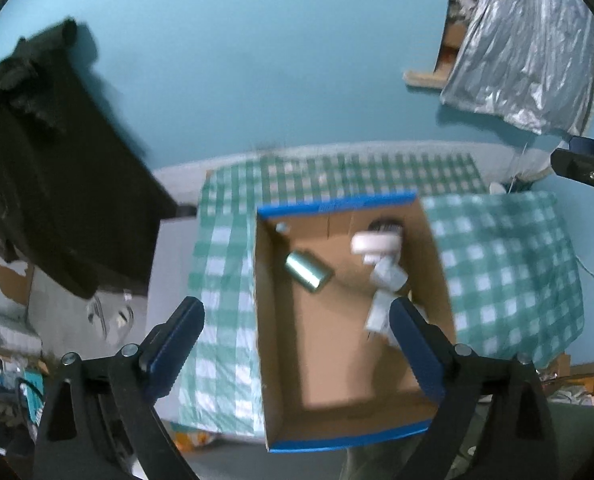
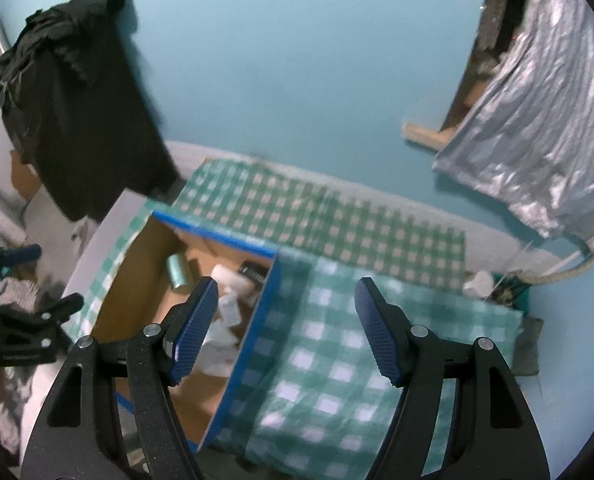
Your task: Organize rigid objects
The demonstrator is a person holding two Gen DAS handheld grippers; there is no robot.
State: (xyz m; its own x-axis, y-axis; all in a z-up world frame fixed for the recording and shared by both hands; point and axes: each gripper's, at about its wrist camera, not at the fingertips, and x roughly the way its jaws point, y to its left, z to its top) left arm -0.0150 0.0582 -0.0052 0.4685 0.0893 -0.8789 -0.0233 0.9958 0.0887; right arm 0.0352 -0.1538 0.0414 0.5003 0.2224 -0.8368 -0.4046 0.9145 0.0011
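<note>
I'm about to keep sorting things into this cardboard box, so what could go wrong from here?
1. The metal cylinder lies on its side in the cardboard box; it may roll when more things land.
2. The white pieces are heaped against one wall, so another drop there could knock them about.
3. Both tongs, left and right, hang open close over the box; their arms could catch its blue rim or drag the checked cloth.

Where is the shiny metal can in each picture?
Left wrist view: the metal can lies on its side in the cardboard box, upper left of the box floor.
Right wrist view: the can lies by the box's far left corner.
Shared landmark: the green checked cloth.
</note>
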